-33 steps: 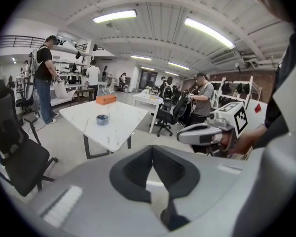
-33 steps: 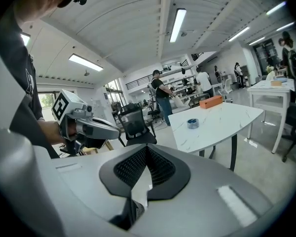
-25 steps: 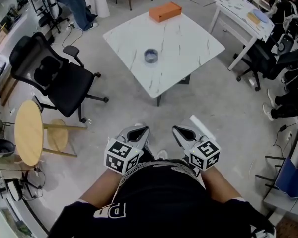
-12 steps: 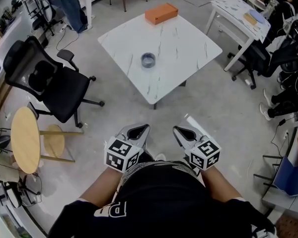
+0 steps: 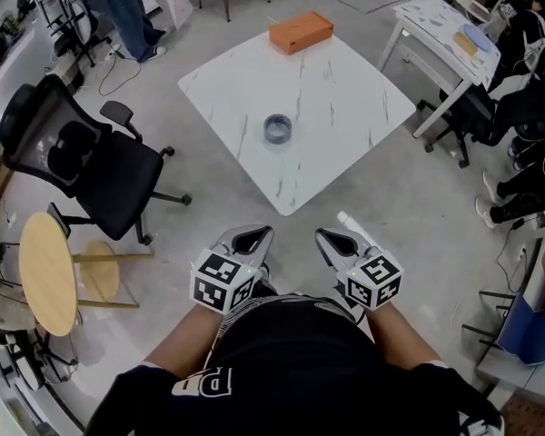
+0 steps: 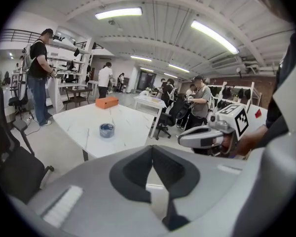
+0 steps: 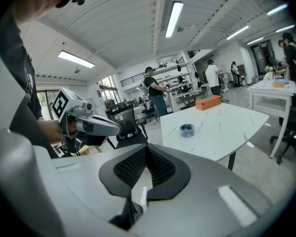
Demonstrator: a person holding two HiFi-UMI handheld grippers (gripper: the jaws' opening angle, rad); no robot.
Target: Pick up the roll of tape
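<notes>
Progress: nothing done yet; roll of tape (image 5: 277, 128) lies flat and untouched near the middle of the white table (image 5: 345, 89).
Left tongs (image 5: 252, 237): jaws closed together, empty, held close to the body.
Right tongs (image 5: 332, 239): same, jaws together with nothing between them.
Gap: both tongs are well apart from the tape, with floor between.
Left to do: approach, open, grasp, lift.
Other: orange box (image 5: 301, 32) at the far table edge.
Change: table and tape sit slightly nearer in the head view than before; tongs' pose is unchanged.
</notes>
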